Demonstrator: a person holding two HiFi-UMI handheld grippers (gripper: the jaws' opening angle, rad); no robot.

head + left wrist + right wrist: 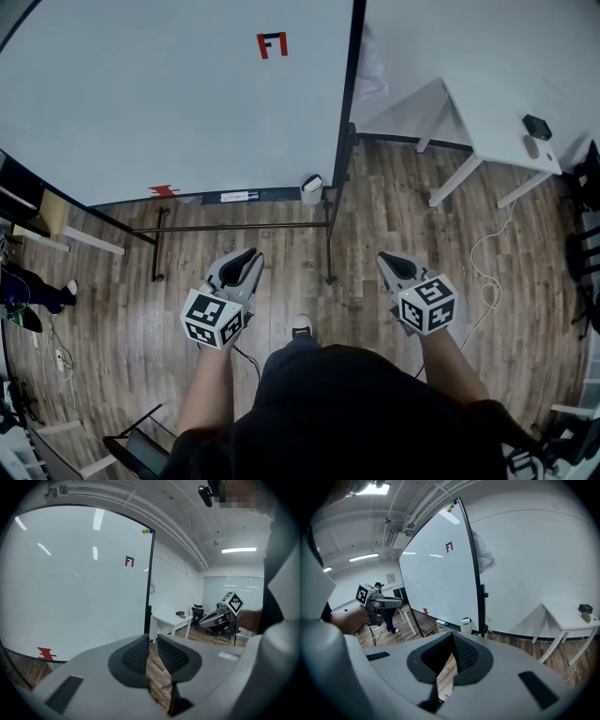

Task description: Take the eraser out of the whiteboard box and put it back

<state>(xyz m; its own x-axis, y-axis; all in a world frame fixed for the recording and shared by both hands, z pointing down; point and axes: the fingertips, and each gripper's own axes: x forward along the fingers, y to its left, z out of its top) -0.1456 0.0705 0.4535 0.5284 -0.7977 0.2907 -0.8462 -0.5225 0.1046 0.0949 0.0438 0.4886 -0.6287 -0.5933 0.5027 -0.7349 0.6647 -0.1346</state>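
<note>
Left tongs and right tongs hang closed, empty, in the head view, well short of the whiteboard box: nothing to carry yet, I judge. Left gripper view: pads together. Right gripper view: likewise; eraser unseen.

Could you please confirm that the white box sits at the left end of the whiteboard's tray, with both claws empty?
Not quite: the white box sits at the right end of the whiteboard's tray, as the head view shows. The left claw and right claw are indeed empty.
</note>
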